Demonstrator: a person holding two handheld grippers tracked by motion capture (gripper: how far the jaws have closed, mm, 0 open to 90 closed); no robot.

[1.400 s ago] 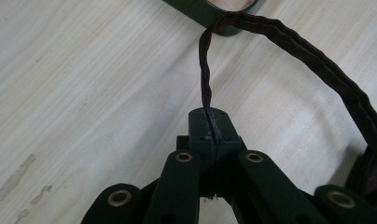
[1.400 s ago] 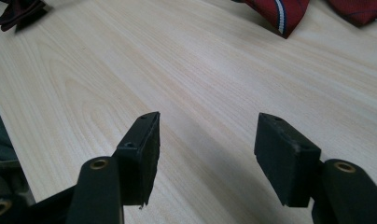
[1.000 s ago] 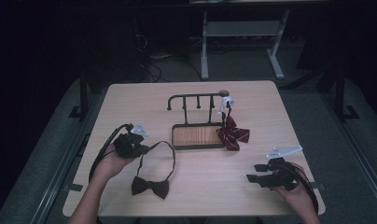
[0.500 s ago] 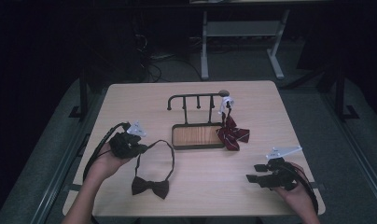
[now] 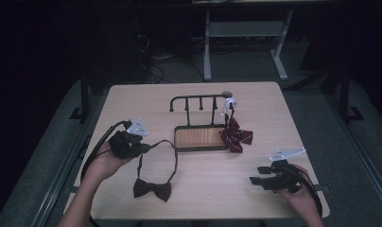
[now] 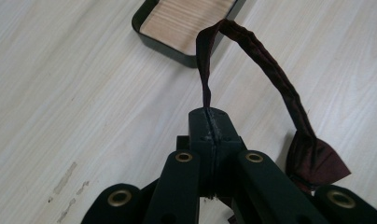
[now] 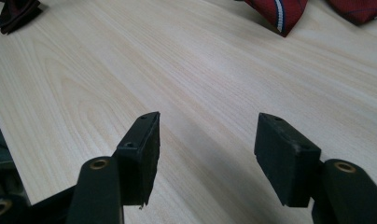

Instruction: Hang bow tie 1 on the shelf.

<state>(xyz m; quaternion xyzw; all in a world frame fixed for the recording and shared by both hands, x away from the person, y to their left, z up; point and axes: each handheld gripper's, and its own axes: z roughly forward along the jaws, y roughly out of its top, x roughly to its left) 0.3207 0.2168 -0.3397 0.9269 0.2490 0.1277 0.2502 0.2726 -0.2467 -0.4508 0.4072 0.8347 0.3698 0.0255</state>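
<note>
Your left claw (image 6: 210,122) is clamping the strap of the dark bow tie (image 5: 152,189), left of the tray (image 5: 201,138). Your right claw (image 7: 207,154) is standing apart, holding nothing, right of that tray.

Matt cloth bow tie (image 6: 312,156), pale smooth wood-grain table (image 6: 84,93), perhaps laminate

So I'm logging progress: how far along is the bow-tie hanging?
Done: the red tie hangs from the rack. In hand: the left gripper is shut on the dark tie's strap, bow on the table. Left: hanging it; the right gripper is open.
</note>
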